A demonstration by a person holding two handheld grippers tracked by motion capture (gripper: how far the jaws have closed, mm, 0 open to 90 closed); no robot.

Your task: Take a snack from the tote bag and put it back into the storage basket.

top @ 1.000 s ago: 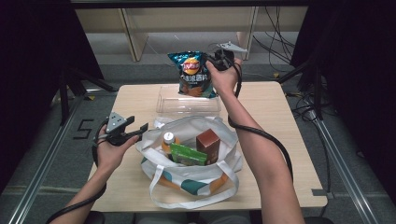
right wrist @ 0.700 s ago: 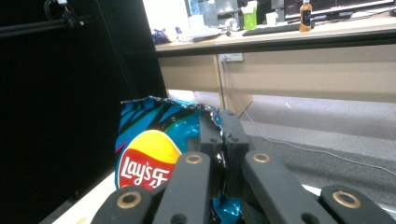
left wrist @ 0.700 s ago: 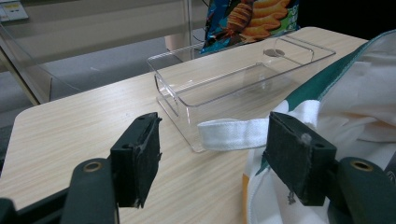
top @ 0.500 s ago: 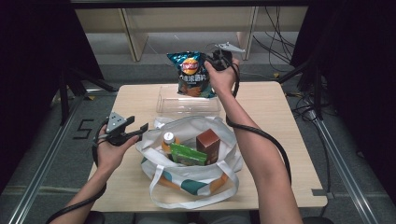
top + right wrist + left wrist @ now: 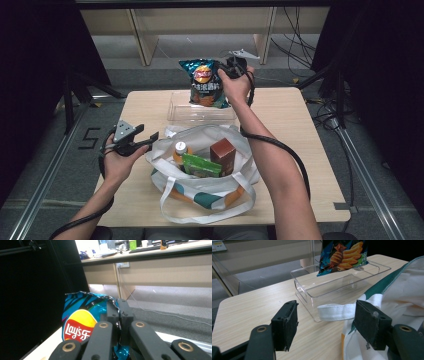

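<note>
A blue bag of crisps (image 5: 204,82) (image 5: 82,320) (image 5: 343,253) hangs upright over a clear plastic bin (image 5: 200,107) (image 5: 337,285) at the far side of the table. My right gripper (image 5: 226,69) (image 5: 117,312) is shut on the bag's top right corner. A white tote bag (image 5: 200,175) with green trim stands in front, holding a brown carton (image 5: 223,154), a green packet (image 5: 200,165) and a bottle (image 5: 180,150). My left gripper (image 5: 150,139) (image 5: 332,322) is open at the tote's left rim, with a white handle strap (image 5: 334,311) lying between its jaws.
The wooden table (image 5: 300,130) has bare room at the right and far left. Black cables trail from both grippers. Metal rails and dark stands flank the table on the floor.
The right gripper has lowered the crisp bag slightly toward the clear bin. The left gripper has stayed where it was.
</note>
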